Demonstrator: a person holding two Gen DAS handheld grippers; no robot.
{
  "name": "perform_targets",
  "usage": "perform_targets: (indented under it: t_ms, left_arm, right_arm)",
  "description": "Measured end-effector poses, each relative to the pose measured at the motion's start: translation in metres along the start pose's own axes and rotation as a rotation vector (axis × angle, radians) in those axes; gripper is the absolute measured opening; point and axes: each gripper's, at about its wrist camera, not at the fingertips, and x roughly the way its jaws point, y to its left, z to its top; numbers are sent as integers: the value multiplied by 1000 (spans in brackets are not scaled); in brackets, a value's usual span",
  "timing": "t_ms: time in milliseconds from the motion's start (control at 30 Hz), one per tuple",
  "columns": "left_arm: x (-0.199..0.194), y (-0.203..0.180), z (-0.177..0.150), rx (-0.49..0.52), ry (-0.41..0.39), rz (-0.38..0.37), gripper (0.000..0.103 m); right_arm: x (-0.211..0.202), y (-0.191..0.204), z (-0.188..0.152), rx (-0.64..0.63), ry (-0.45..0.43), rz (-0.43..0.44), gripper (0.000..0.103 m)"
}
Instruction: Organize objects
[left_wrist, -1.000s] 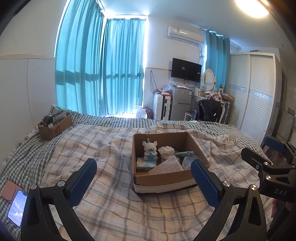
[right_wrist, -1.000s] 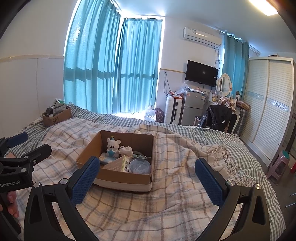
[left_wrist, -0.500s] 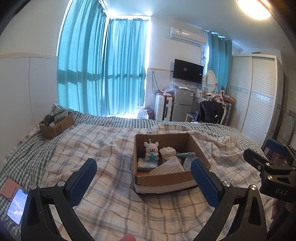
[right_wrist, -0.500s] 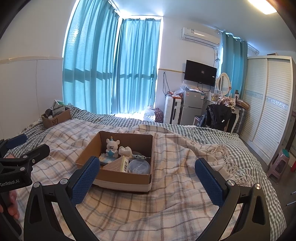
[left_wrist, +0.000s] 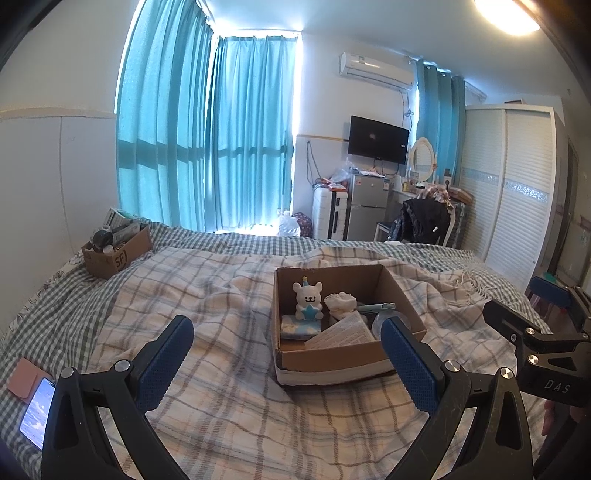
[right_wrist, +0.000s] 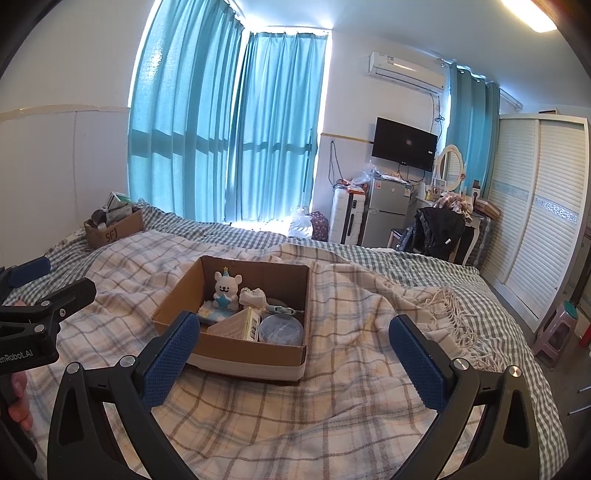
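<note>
An open cardboard box (left_wrist: 332, 360) sits on the plaid blanket in the middle of the bed; it also shows in the right wrist view (right_wrist: 255, 356). Inside are a white bear figure (left_wrist: 307, 300) (right_wrist: 226, 290), a white crumpled item (left_wrist: 341, 302), a paper packet (left_wrist: 341, 332), a blue patterned pad (left_wrist: 300, 326) and a round clear lid (right_wrist: 281, 326). My left gripper (left_wrist: 286, 363) is open and empty, short of the box. My right gripper (right_wrist: 295, 356) is open and empty, also short of it.
A second cardboard box (left_wrist: 116, 253) full of items stands at the bed's far left corner. A phone (left_wrist: 35, 411) and a pink case (left_wrist: 26, 376) lie at the near left. A wardrobe (left_wrist: 517, 206), a fridge (left_wrist: 365, 210) and a chair stand beyond the bed.
Both views have shifted slightly; the box sits a little further right and lower in the left wrist view. Both grippers stay open and empty.
</note>
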Motion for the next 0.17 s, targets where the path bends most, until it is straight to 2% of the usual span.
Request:
perform_targets:
  t_ms: [167]
  left_arm:
    - [1, 0, -2, 4, 11, -1, 103]
  right_arm:
    - [-1, -2, 0, 13, -6, 10, 103]
